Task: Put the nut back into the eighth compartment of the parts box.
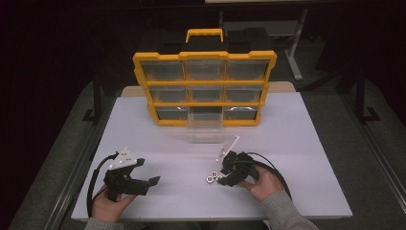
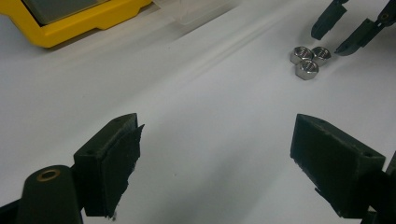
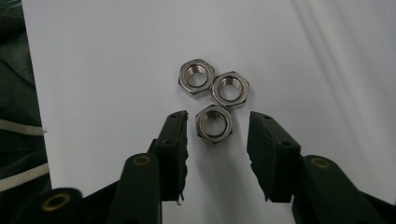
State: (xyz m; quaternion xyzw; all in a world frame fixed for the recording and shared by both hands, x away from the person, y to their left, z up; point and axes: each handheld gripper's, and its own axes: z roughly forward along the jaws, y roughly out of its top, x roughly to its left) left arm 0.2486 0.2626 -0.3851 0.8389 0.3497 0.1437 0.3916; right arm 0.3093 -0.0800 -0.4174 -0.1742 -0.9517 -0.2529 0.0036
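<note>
High view: the three hex nuts [image 1: 213,177] sit bunched on the white counter [image 1: 306,158], in front of the yellow organizer [image 1: 205,88] with its clear drawer [image 1: 205,125] pulled out. The right gripper [image 1: 223,177] is right at them; the left gripper [image 1: 152,181] idles well apart.

Left gripper view: its jaws are spread wide with nothing between them, the nuts far off at the upper right.

Right gripper view: the nearest nut [image 3: 214,123] sits between the part-closed jaws, gaps showing on both sides, so not clamped yet. It touches its two neighbours, so I'd square the pads onto opposite flats, stay low, and close gently so the other two don't get dragged along.
</note>
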